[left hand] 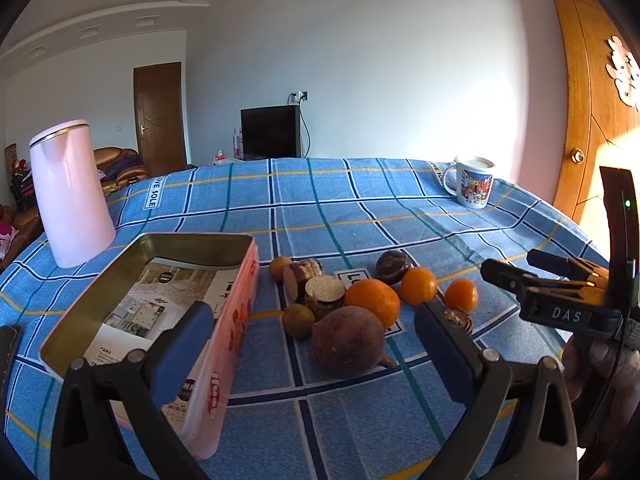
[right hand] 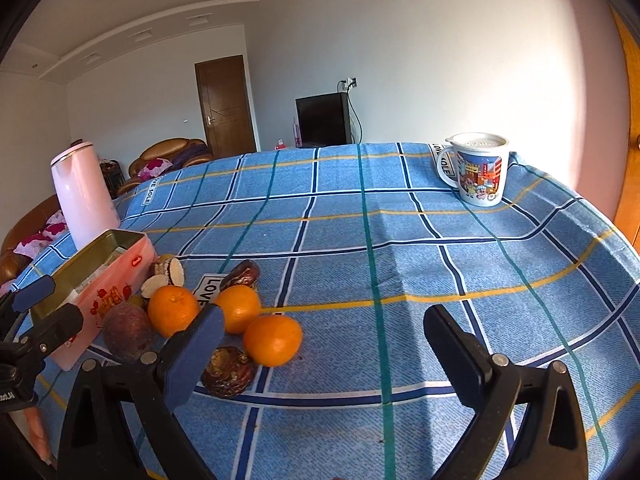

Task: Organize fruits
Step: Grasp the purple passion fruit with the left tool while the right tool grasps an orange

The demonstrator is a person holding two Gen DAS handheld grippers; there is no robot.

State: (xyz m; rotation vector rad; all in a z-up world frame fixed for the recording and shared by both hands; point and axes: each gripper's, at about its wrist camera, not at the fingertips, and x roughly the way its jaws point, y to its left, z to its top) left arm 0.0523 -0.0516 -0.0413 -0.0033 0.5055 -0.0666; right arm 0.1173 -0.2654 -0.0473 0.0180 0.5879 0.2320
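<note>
A pile of fruit lies on the blue checked tablecloth [left hand: 360, 216]. It holds three oranges [left hand: 372, 302] [right hand: 273, 340], a large purple-brown fruit [left hand: 346, 342] [right hand: 128, 332], dark brown nut-like pieces [left hand: 392, 266] [right hand: 228, 372] and cut pieces with pale faces [left hand: 325, 296] [right hand: 168, 270]. An open pink tin [left hand: 240, 300] [right hand: 116, 280] stands just left of the pile, with printed leaflets inside. My left gripper [left hand: 312, 312] is open, its blue pads either side of the purple fruit and short of it. To the right of the pile my right gripper [right hand: 324, 316] [left hand: 516, 266] is open and empty.
A pink kettle [left hand: 70, 192] [right hand: 86, 196] stands behind the tin at the left. A printed mug [left hand: 474, 182] [right hand: 478, 174] sits at the far right of the table. A wooden door [left hand: 580, 120] is beyond the table's right edge. A hand [left hand: 600, 360] holds the right gripper.
</note>
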